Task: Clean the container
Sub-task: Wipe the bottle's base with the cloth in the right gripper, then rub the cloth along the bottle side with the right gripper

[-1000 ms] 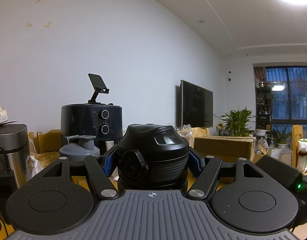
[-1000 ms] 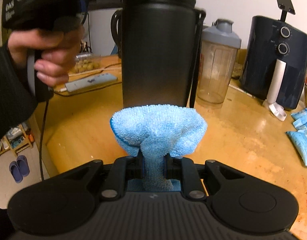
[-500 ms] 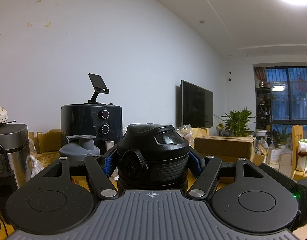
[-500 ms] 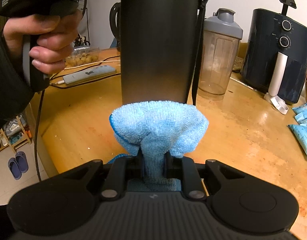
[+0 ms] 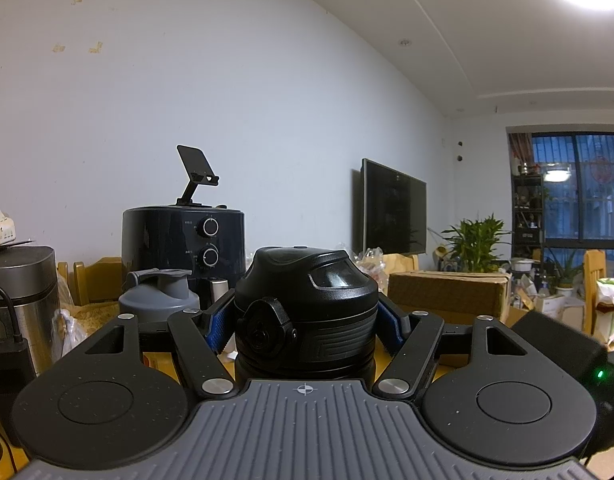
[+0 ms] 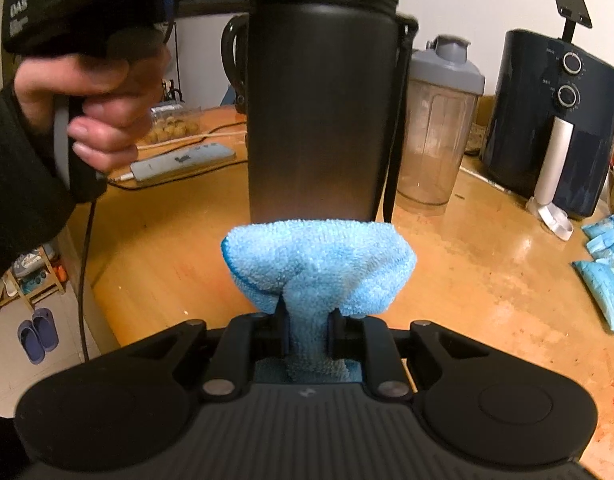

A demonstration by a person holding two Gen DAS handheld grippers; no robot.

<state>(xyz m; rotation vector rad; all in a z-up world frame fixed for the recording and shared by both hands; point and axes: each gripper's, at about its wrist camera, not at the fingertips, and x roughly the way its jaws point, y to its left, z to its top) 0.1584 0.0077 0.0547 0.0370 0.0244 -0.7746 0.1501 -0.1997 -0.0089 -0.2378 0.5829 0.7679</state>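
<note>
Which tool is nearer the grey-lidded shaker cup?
Left. The left tool grips the black bottle right beside the shaker cup; the right tool, clamping the blue cloth, sits further back.

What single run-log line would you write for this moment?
left gripper: shut on black bottle, raised off table | right gripper: shut on blue cloth, at bottle base

White wall [image 5: 267, 100], dark window [image 5: 575, 188], wooden table [image 6: 487, 280]
</note>
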